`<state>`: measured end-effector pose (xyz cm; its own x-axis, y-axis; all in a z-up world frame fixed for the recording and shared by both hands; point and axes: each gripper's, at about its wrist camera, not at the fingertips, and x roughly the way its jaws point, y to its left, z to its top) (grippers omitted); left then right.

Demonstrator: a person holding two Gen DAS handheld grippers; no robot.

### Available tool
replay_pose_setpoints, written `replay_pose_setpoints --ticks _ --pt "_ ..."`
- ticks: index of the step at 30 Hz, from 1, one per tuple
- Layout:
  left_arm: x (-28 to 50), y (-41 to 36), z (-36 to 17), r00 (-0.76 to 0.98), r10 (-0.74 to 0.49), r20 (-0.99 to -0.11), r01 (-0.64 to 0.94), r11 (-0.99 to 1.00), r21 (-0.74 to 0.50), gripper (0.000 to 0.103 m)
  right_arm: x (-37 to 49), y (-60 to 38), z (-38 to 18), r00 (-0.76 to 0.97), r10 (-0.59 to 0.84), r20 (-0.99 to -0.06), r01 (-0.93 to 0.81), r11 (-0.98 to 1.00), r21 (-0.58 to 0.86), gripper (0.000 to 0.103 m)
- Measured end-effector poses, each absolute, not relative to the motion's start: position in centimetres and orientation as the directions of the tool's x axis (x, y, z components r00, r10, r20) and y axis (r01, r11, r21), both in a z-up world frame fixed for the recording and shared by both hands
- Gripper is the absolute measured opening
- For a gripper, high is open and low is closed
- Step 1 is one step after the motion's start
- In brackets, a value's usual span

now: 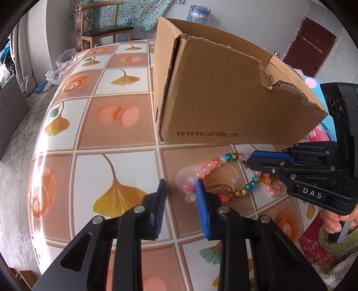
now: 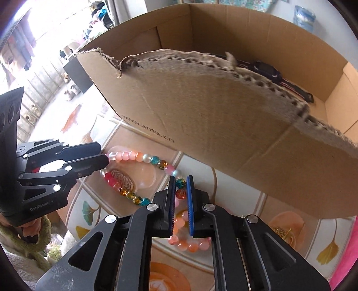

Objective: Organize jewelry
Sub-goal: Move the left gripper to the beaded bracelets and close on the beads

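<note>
Just in front of the torn cardboard box (image 2: 223, 125), the bead necklace (image 2: 134, 156) lies on the tablecloth (image 1: 100, 125), the right gripper (image 2: 180, 190) nearly closed on its beads and the left gripper (image 1: 181, 192) part-open alongside, so uneven lifting could snap the string.

I am working in a lived-in home, at a table (image 1: 125, 156) covered with a glossy oilcloth printed with ginkgo leaves and macarons. Behind it I see a wooden chair with a dark seat (image 1: 105, 26), a floral blue-green curtain (image 1: 138, 13), a dark red door with a hook rail (image 1: 311, 47) and crumpled plastic bags on the grey concrete floor (image 1: 56, 73).
</note>
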<state>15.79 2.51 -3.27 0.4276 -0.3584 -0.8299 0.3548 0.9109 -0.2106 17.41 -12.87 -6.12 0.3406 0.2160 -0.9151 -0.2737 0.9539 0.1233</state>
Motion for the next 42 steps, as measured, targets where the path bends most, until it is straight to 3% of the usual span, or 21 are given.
replay_pose_setpoints --ticks 7,14,21,31,42 --pt "16.0 1.5 -3.2 0.438 -0.333 -0.835 0.368 0.914 -0.172 0.026 16.9 -12.9 -5.5 0.371 0.205 -0.906 -0.268 0.957 0.107 0.007" --pt "15.4 0.2 -3.3 0.464 -0.301 -0.833 0.412 0.906 -0.098 0.010 16.1 -13.4 -4.5 0.400 0.213 -0.891 -0.260 0.959 0.113 0.007" --pt "15.1 0.6 -2.4 0.485 -0.331 -0.809 0.396 0.908 -0.134 0.009 15.2 -14.0 -3.1 0.429 0.231 -0.873 -0.250 0.959 0.131 0.007" --pt "12.8 1.3 2.8 0.582 -0.343 -0.737 0.405 0.908 -0.103 0.009 12.7 -14.4 0.9 0.503 0.267 -0.822 -0.274 0.951 0.142 0.007" --pt "11.2 1.2 13.1 0.695 -0.441 -0.568 0.503 0.863 -0.054 0.009 10.9 -14.9 9.8 0.659 0.302 -0.689 -0.318 0.942 0.109 0.007"
